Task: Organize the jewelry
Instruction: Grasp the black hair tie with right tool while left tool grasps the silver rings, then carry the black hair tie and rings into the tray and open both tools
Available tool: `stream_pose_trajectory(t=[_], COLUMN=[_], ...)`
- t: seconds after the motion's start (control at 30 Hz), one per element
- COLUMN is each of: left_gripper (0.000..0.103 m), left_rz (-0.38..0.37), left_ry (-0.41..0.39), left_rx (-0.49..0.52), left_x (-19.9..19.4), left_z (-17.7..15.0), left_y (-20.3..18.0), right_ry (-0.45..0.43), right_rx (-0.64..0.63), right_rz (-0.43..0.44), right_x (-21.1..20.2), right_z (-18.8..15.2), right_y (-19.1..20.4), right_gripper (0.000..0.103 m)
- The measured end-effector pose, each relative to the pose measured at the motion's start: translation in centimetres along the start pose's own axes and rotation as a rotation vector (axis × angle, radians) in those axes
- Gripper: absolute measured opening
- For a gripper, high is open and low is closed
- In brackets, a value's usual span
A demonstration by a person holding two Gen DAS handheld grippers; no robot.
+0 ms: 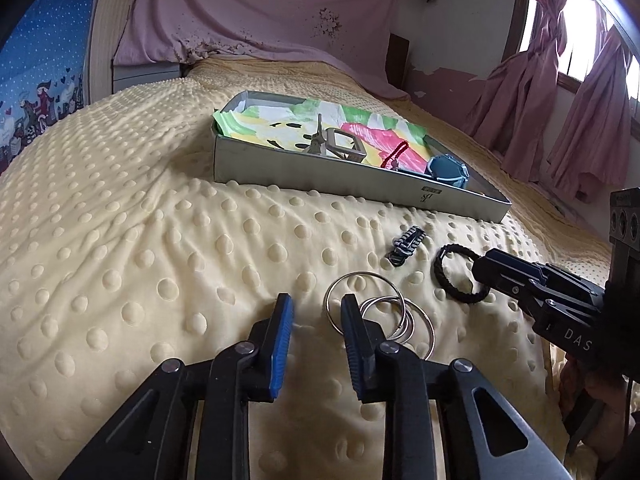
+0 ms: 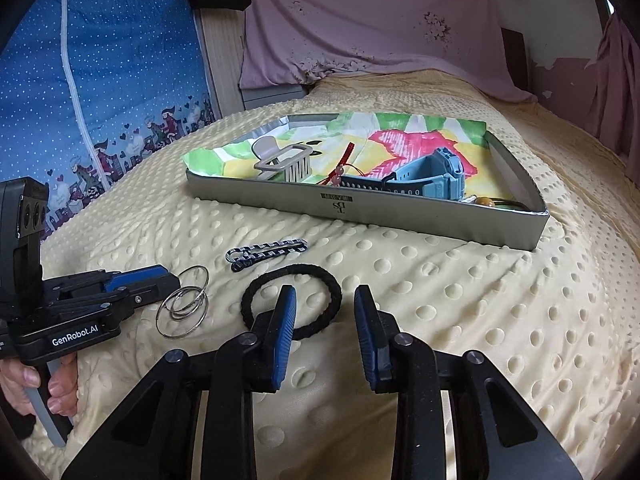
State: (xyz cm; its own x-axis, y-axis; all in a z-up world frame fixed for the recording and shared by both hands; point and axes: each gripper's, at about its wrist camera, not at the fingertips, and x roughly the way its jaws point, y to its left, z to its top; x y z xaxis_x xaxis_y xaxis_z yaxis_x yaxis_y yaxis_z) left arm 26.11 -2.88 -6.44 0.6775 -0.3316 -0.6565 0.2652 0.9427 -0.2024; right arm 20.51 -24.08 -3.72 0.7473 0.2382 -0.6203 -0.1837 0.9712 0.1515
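Three loose silver rings (image 1: 402, 314) (image 2: 185, 307) lie overlapped on the yellow dotted blanket. My left gripper (image 1: 316, 316) (image 2: 174, 282) is open low over them, its right finger crossing the largest ring. A black braided hair tie (image 1: 439, 270) (image 2: 334, 295) lies to their right. My right gripper (image 2: 325, 307) (image 1: 478, 272) is open and straddles the tie's right side, nothing gripped. A striped hair clip (image 1: 404, 245) (image 2: 266, 251) rests just beyond both. The grey tray (image 1: 320, 174) (image 2: 360, 210) behind holds a blue watch (image 2: 434, 179), a claw clip (image 2: 285, 162) and a red tassel (image 2: 345, 160).
The tray is lined with bright painted paper (image 2: 404, 136). A pink sheet (image 1: 260, 12) hangs behind the bed, pink curtains (image 1: 576, 112) at the right. A hand (image 2: 24, 380) holds the left gripper's handle. Bare blanket (image 1: 120, 260) spreads to the left.
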Motion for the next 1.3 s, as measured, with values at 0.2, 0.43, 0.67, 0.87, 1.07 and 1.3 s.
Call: stream_pose_trajectory(t=[0.2,0.43,0.67,0.87,1.07,1.3], left_gripper=[0.014,0.007,0.004,0.003,0.003,0.003], left_rz=[-0.019,-0.043,-0.043,-0.058,-0.07,-0.066], left_ry=[0.055,0.083,0.071,0.03,-0.031,-0.101], left_rx=[0.011,-0.015,-0.019,-0.008,-0.007,-0.005], left_x=[1.2,1.7,1.5,0.6,-0.8,-2.3], left_z=[0.0,-0.1,-0.3,-0.3,-0.4,-0.2], left_y=[-0.4,0.2,0.3,0.2,0.1,-0.1], right_ry=[0.024,0.039,0.04,0.037,-0.013,-0.079], right_rx=[-0.006,-0.002,-0.007,0.011,0.007,0.028], right_rz=[0.006,0.015,0.021,0.062,0.053,0.042], right_x=[0.7,1.1,1.2,1.2,0.3,-0.9], right_z=[-0.2,-0.4,-0.4,-0.6,-0.7,-0.5], right_y=[0.1,0.2,0.2,0.0,0.3,-0.2], right_gripper=[0.021,0.021,0.019,0.006,0.005,0.005])
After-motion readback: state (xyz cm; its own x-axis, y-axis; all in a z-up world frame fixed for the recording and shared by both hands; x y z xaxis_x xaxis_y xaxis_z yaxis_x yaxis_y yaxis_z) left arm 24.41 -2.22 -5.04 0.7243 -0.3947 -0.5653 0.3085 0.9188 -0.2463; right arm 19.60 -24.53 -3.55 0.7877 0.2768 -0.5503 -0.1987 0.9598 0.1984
